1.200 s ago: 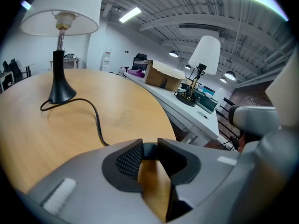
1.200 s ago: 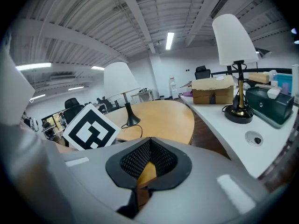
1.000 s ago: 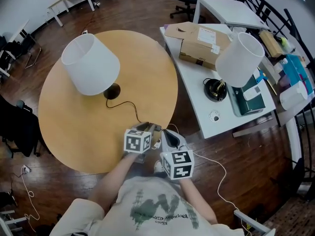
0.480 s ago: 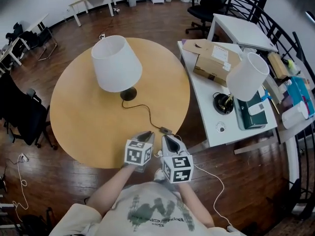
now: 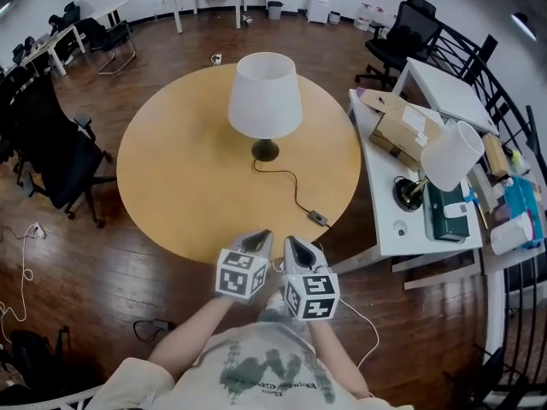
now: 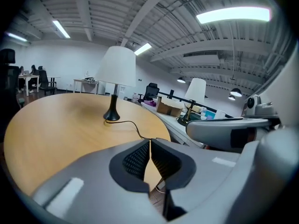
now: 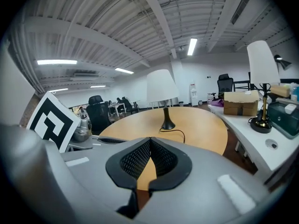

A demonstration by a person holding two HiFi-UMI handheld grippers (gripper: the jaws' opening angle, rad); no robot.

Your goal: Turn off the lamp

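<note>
1. The lamp (image 5: 265,96) stands upright on the round wooden tabletop (image 5: 171,169), toward its far edge. It has a white shade over a thin stem and a small dark base. The views do not show whether the bulb is lit.
2. A thin dark cord (image 5: 291,182) runs from the base toward the near right edge of the tabletop. There a small inline switch (image 5: 318,219) lies flat, just inside the rim.
3. The left tool (image 5: 259,237) hangs off the near edge, close to the person's body and apart from the switch. Its jaws are closing, the tips all but meeting, with nothing between them.
4. The right tool (image 5: 293,242) sits just beside the left one. Its jaws are pressed together and empty.
5. The switch is likely the part to work, not the lamp itself. It looks like light, hard plastic that may skid on the smooth wood when pushed.
6. The cord looks limp and gives no support, so tugging it would probably drag the switch or pull at the lamp.
7. A sensible hold is one tool pinching the switch body by its long sides while the closed tip of the other presses the button from above.
8. The lamp seems top-heavy, with a broad shade over a small foot, so it is best left untouched.
</note>
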